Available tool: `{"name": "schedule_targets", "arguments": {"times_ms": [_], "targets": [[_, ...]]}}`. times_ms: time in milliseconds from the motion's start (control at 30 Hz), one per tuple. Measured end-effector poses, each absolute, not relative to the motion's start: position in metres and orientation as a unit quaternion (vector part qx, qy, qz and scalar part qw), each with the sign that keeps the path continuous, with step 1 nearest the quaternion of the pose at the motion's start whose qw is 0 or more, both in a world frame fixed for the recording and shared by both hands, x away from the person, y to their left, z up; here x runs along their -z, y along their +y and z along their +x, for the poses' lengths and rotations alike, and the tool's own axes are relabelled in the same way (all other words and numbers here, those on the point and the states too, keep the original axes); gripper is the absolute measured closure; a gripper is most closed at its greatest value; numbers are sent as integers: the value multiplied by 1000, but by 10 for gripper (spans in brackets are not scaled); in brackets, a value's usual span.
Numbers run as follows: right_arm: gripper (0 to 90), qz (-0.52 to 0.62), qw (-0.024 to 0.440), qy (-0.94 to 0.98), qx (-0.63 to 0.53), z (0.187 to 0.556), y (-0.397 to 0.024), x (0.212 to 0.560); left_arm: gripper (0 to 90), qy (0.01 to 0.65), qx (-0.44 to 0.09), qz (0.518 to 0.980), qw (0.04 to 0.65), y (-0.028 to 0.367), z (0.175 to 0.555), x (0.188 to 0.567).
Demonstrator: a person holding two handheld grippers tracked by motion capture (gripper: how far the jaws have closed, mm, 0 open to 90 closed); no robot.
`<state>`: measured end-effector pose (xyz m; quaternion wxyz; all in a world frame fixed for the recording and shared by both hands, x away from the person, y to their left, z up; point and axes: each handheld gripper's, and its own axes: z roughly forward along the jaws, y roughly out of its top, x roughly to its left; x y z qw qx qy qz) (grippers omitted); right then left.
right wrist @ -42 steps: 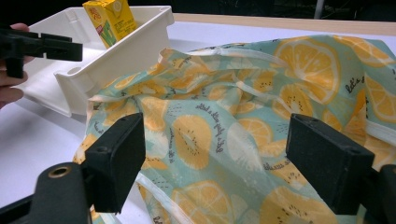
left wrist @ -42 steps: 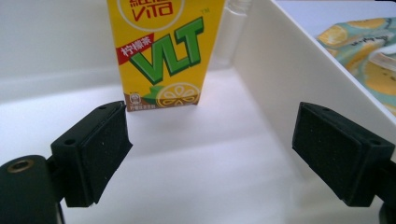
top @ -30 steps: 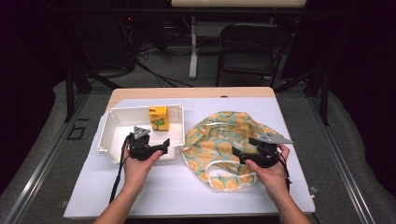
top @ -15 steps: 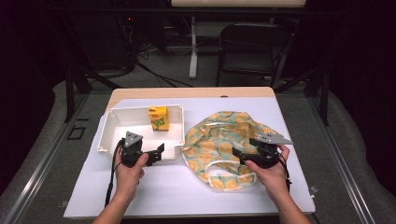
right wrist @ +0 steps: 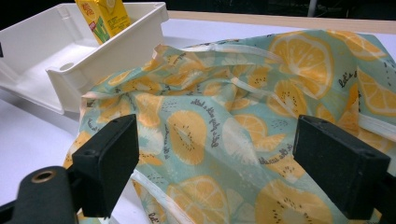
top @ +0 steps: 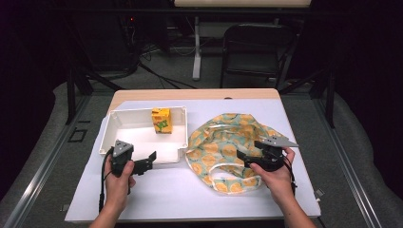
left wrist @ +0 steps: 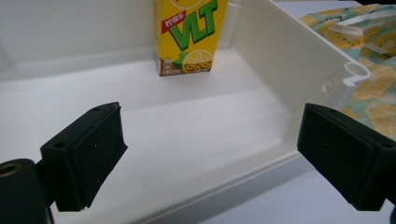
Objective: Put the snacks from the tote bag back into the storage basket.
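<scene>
left gripper [top: 148, 161]: hanging at the near rim of the white tray [top: 140, 154], jaws spread wide with nothing between them, aimed into the tray from the person's side.

juice carton [top: 161, 120]: yellow lemon-tea box, standing upright against the tray's far wall, long axis vertical. In the left gripper view it sits [left wrist: 189, 35] straight ahead, a touch left of the midline between the jaws, with bare tray floor in between.

key relation: the carton lies forward and slightly right of the left gripper, across the tray. The left hand is clearly the nearer one, so I'd guess it makes the grab. Upright box, so the jaws would close on its sides.

bag [top: 228, 147]: floppy cloth thing with an orange-and-kiwi print, lying flat on the desk [top: 190, 190] right of the tray, its edge touching the tray's corner.

right gripper [top: 242, 156]: also released, jaws wide apart, hovering low over the bag's near part [right wrist: 210, 135], holding nothing as far as I can tell.
</scene>
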<state>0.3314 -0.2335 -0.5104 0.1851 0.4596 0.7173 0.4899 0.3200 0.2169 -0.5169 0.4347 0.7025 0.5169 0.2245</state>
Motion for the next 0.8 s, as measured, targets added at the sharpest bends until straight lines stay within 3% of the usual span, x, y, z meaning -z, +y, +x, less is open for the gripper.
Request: {"name": "schedule_targets", "arguments": {"times_ms": [800], "targets": [[138,470,186,718,-480,329,-243,516,59,515,-240,701,432,270,304,526]]}}
